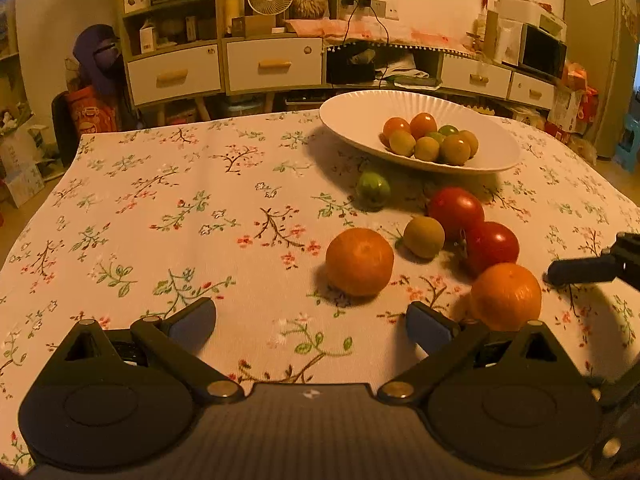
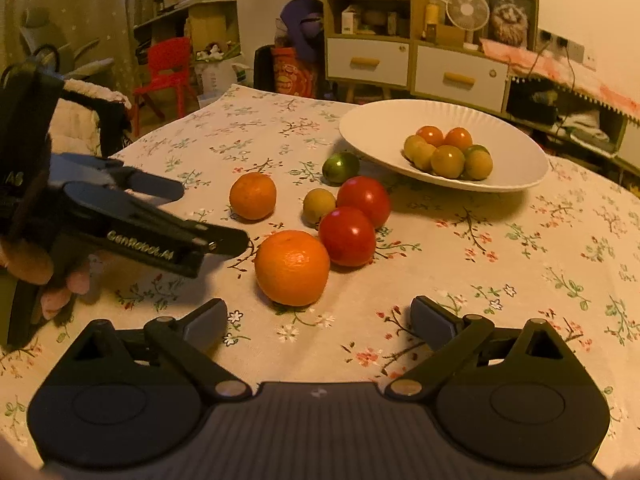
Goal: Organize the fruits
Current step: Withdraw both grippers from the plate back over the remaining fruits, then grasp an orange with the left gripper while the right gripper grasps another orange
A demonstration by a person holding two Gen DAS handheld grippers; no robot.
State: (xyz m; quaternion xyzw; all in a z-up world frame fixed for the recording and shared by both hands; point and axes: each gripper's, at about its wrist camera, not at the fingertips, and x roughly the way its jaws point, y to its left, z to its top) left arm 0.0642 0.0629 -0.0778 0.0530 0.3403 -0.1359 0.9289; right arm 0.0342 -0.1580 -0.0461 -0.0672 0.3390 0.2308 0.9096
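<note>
Both grippers — left [image 1: 312, 322], right [image 2: 320, 318] — spread wide, empty, angled down toward loose oranges [image 2: 292, 267] for transfer to bowl [image 2: 376, 128].

"GenRobot.AI" in pale letters along the left gripper [image 2: 224, 220] side, letters "AS" on its body

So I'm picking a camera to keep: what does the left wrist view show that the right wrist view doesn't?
Only the left wrist view: the left tongs from behind, open and empty, and a microwave behind the table.
Only the right wrist view: a red chair, the left tongs from the side, and the right tongs open.
Both: the white bowl of small fruits, two oranges, two tomatoes and a lime.
</note>
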